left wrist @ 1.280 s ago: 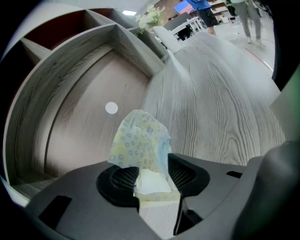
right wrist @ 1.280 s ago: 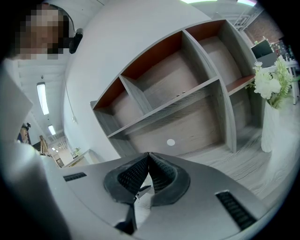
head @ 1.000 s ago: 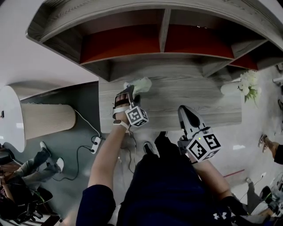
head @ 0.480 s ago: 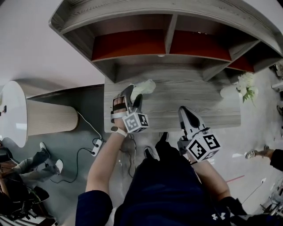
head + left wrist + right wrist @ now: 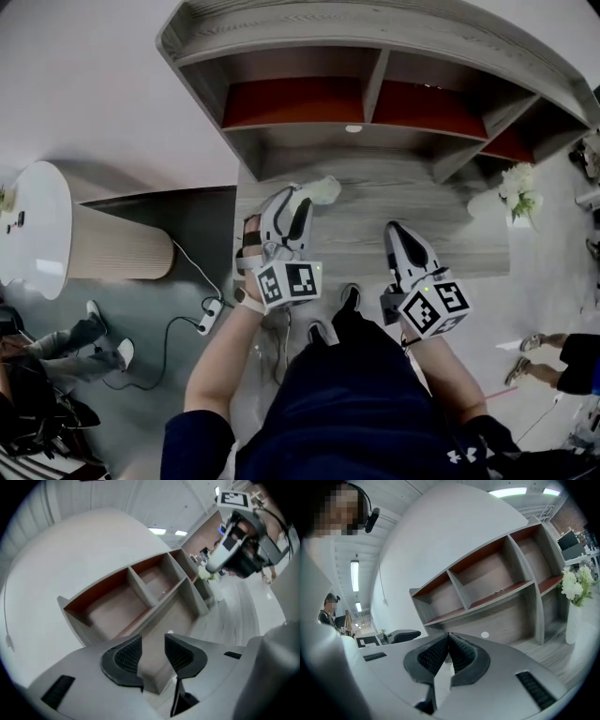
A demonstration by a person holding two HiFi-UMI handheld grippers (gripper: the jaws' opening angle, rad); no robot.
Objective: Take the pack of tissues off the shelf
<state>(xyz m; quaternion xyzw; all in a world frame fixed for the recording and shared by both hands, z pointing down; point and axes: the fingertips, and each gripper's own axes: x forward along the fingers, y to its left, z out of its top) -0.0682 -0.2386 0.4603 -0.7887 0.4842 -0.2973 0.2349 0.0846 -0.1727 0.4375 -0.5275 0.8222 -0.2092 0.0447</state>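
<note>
The pack of tissues (image 5: 324, 190), pale and a little crumpled, lies on the grey wooden counter (image 5: 459, 239). In the head view it is a little left of the centre of the frame. It is below the shelf (image 5: 375, 66) and not inside any of the compartments.

The left gripper (image 5: 294, 199) is just beside it. The tips of its jaws are at the lower left edge of the pack, and I cannot tell if they touch it. In the left gripper view the jaws are released, with a clear gap between the two dark ribbed pads (image 5: 127, 657). In this gap only grey wood shows. This camera looks up at the shelf, whose compartments have red-brown back walls.

The right gripper (image 5: 397, 231) is over the counter, right of the centre in the head view and well apart from the pack. In the right gripper view its jaws are clenched: the tips meet and nothing is between them. The same gripper also shows in the upper right of the left gripper view.

At the right end of the counter stands a white vase with white flowers (image 5: 518, 187). A small round white disc (image 5: 353, 128) sits on the wooden panel under the shelf. At the left edge of the head view there is a round white table (image 5: 37, 225), and lower, on the grey floor, a power strip (image 5: 208, 307) with its cable.
</note>
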